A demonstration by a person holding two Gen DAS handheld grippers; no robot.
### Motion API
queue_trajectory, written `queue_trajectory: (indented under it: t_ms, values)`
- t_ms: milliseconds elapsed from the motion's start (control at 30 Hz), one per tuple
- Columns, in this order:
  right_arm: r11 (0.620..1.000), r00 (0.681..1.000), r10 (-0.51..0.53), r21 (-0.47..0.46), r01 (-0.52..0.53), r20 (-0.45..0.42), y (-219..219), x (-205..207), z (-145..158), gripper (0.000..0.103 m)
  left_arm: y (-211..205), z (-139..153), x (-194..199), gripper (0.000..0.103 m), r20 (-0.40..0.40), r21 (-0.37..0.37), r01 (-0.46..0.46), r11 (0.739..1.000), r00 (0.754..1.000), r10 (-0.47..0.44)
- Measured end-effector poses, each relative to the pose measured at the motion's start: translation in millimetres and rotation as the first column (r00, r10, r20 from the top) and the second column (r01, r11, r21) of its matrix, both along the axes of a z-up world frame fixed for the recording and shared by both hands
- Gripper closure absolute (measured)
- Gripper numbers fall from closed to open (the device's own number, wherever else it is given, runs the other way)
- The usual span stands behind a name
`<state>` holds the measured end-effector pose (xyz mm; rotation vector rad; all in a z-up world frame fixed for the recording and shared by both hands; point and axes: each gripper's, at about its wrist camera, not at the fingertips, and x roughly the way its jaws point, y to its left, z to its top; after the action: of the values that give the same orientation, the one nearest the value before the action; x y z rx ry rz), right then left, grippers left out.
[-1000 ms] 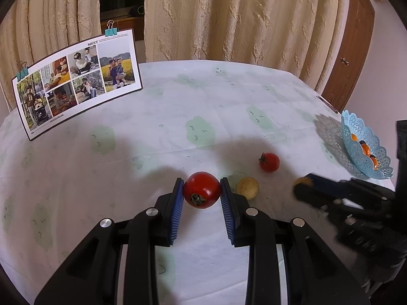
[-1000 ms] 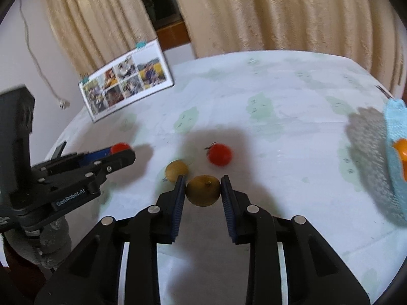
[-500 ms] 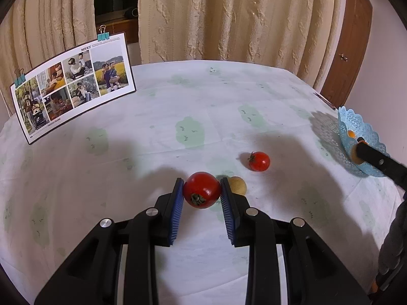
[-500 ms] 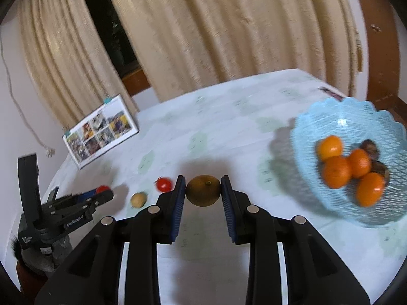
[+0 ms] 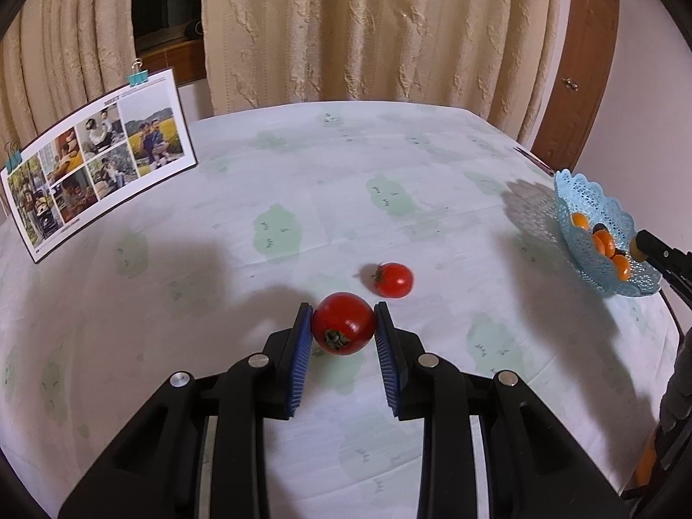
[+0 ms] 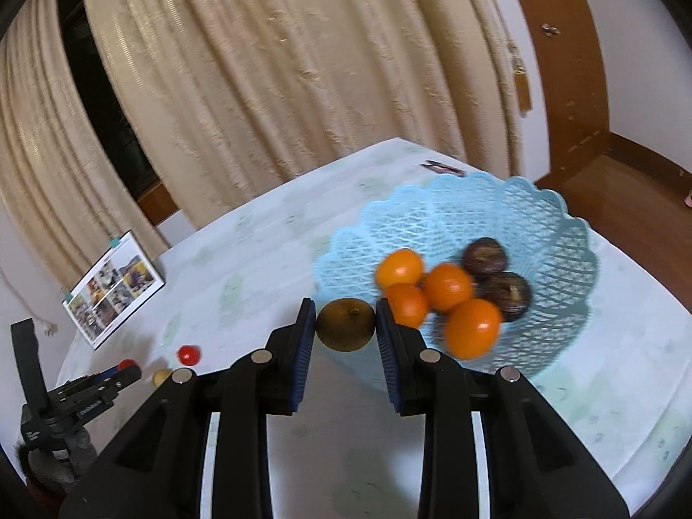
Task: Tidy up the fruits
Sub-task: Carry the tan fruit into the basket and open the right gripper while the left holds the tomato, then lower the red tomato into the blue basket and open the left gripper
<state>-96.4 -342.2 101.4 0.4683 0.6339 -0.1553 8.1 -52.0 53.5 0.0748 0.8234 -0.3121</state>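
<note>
Little legible. At ten o'clock on the table, a photo collage card (image 5: 97, 163) with a printed heading along its top edge, too small to read. White lettering on the left gripper (image 6: 125, 371), blurred, unreadable.

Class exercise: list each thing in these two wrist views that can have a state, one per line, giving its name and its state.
Left hand-held gripper: shut on the large tomato, held above the table.
Right hand-held gripper: shut on the brown fruit, at the basket's near rim.
Blue basket: upright, holding four oranges and two dark fruits.
Small tomato: loose on the tablecloth.
Photo board: standing, clipped.
</note>
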Motion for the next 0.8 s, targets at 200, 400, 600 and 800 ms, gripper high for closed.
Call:
queue_trajectory:
  t_ms: [200, 400, 600, 800]
  values:
    - [0.999, 0.999, -0.037, 0.031, 0.037, -0.004, -15.4, -6.9, -9.6, 0.072, -17.1, 3.3, -0.9, 0.074, 0.002, 0.009, 0.023, 1.0, 1.0, -0.023]
    - [0.995, 0.996, -0.081, 0.055, 0.08, 0.025, -31.2, -19.6, -8.4, 0.064, -37.5, 8.2, -3.4, 0.074, 0.01, 0.016, 0.056, 0.998, 0.998, -0.056]
    - [0.989, 0.989, -0.142, 0.048, 0.139, 0.051, -46.3, -36.4, -5.2, 0.064, -63.9, 12.8, -5.0, 0.074, 0.016, 0.018, 0.107, 0.994, 0.994, -0.107]
    - [0.982, 0.979, -0.19, 0.029, 0.188, 0.075, -53.3, -50.7, -2.9, 0.052, -96.4, 18.4, -9.1, 0.074, 0.028, 0.021, 0.168, 0.986, 0.985, -0.169]
